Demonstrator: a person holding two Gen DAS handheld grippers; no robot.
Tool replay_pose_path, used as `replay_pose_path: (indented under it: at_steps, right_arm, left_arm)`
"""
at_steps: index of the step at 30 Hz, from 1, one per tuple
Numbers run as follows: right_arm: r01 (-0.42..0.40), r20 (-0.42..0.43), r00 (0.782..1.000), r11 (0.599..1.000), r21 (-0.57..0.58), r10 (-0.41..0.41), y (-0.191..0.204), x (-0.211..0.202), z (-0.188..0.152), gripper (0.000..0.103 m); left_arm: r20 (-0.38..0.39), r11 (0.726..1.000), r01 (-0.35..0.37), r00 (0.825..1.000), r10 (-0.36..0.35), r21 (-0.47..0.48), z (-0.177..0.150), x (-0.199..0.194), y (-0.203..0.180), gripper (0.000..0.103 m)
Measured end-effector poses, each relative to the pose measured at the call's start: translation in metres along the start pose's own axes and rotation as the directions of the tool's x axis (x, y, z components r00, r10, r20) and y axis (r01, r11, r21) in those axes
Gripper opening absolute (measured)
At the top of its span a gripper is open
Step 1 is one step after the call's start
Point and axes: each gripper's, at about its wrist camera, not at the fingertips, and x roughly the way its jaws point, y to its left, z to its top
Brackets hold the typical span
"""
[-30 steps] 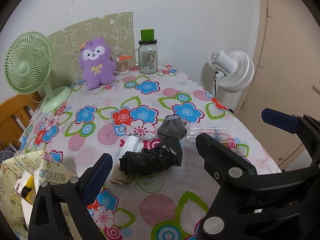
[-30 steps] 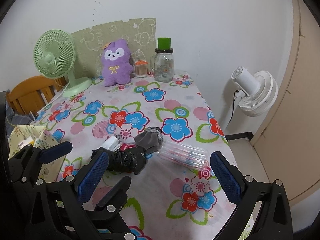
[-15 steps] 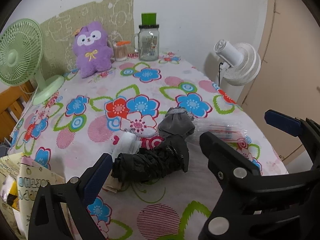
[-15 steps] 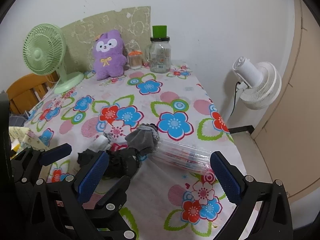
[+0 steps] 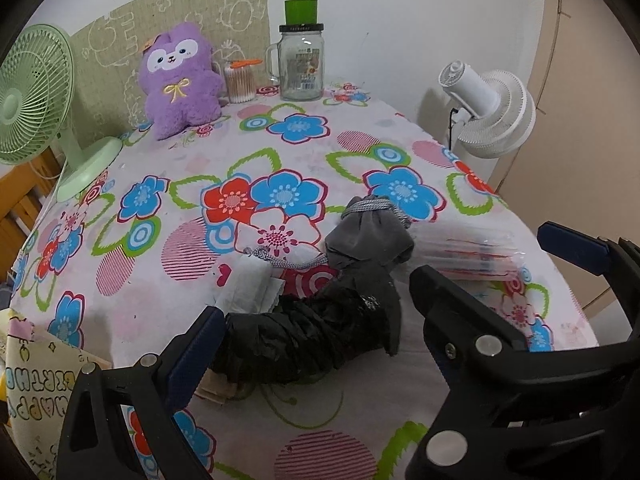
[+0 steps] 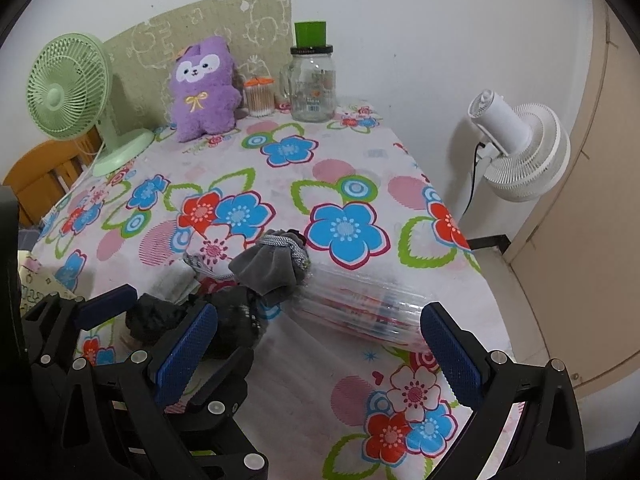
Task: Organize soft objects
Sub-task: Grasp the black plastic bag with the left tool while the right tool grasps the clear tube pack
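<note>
Counter (image 5: 280,152) carries everything; landmark is the grey pouch (image 5: 368,240) at its near middle. Black bundle (image 5: 304,336) lies just in front of the pouch, clear case (image 6: 360,308) beside it. Both grippers, left (image 5: 316,320) and right (image 6: 316,340), gape empty. Approach step: next, close on the bundle. Since a second ago, both have drawn nearer.

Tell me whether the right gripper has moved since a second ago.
Yes. The right gripper has advanced toward the clear ribbed plastic package, which now sits larger and lower between its open jaws on the flowered tablecloth.
</note>
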Motion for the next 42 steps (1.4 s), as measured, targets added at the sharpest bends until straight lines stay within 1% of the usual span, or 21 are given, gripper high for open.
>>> replay_pose_path:
  at_steps: [9,11,18,26,28,29,31,32,33,34,36,39,42]
  right_arm:
    - [0.006,-0.049,0.999,1.0,0.001,-0.006,0.003,0.021,-0.005,0.103]
    - [0.008,-0.06,0.998,1.0,0.0,-0.008,0.003,0.026,-0.007,0.103]
    - [0.008,-0.086,0.996,1.0,0.018,-0.006,0.001,0.035,-0.012,0.103]
    - [-0.003,-0.084,0.996,1.0,0.021,0.004,0.002,0.035,-0.012,0.103]
    - [-0.008,-0.083,0.996,1.0,0.021,0.01,0.002,0.035,-0.011,0.103]
    - [-0.011,-0.082,0.997,1.0,0.022,0.012,0.003,0.036,-0.01,0.103]
    - [-0.015,-0.079,0.997,1.0,0.022,0.017,0.004,0.035,-0.009,0.103]
    - [-0.018,-0.077,0.997,1.0,0.022,0.02,0.004,0.035,-0.009,0.103]
    - [-0.021,-0.075,0.997,1.0,0.023,0.023,0.004,0.034,-0.008,0.103]
    - [-0.026,-0.074,0.997,0.999,0.027,0.028,0.004,0.034,-0.008,0.103]
    - [-0.036,-0.072,0.997,0.999,0.031,0.039,0.004,0.033,-0.007,0.103]
    - [-0.042,-0.07,0.997,0.999,0.035,0.044,0.004,0.033,-0.007,0.103]
    - [-0.041,-0.069,0.997,0.999,0.031,0.043,0.005,0.032,-0.007,0.103]
  left_arm:
    - [-0.049,1.0,0.0,0.999,-0.001,-0.016,-0.006,0.021,0.006,0.1]
    - [-0.06,1.0,0.001,0.998,-0.002,-0.014,-0.008,0.026,0.006,0.102]
    - [-0.057,1.0,-0.018,0.998,0.02,0.024,-0.012,0.029,0.001,0.103]
    - [-0.05,1.0,-0.022,0.998,0.023,0.023,-0.012,0.027,0.002,0.102]
    - [-0.04,0.999,-0.035,0.999,0.036,0.022,-0.011,0.025,0.003,0.093]
    - [-0.032,0.999,-0.044,0.998,0.045,0.023,-0.011,0.024,0.003,0.09]
    - [-0.022,0.999,-0.046,0.999,0.047,0.022,-0.011,0.022,0.003,0.08]
    - [-0.018,0.999,-0.047,0.999,0.047,0.02,-0.01,0.021,0.004,0.077]
    - [-0.009,0.999,-0.042,0.999,0.042,0.018,-0.01,0.019,0.005,0.071]
    - [0.0,0.999,-0.032,0.999,0.032,0.015,-0.01,0.018,0.006,0.061]
    - [0.005,1.0,0.004,1.0,-0.004,0.01,-0.01,0.016,0.007,0.047]
    - [0.007,1.0,0.026,1.0,-0.026,0.007,-0.009,0.015,0.007,0.041]
    - [0.011,0.999,0.031,0.999,-0.031,0.015,-0.009,0.014,0.007,0.04]
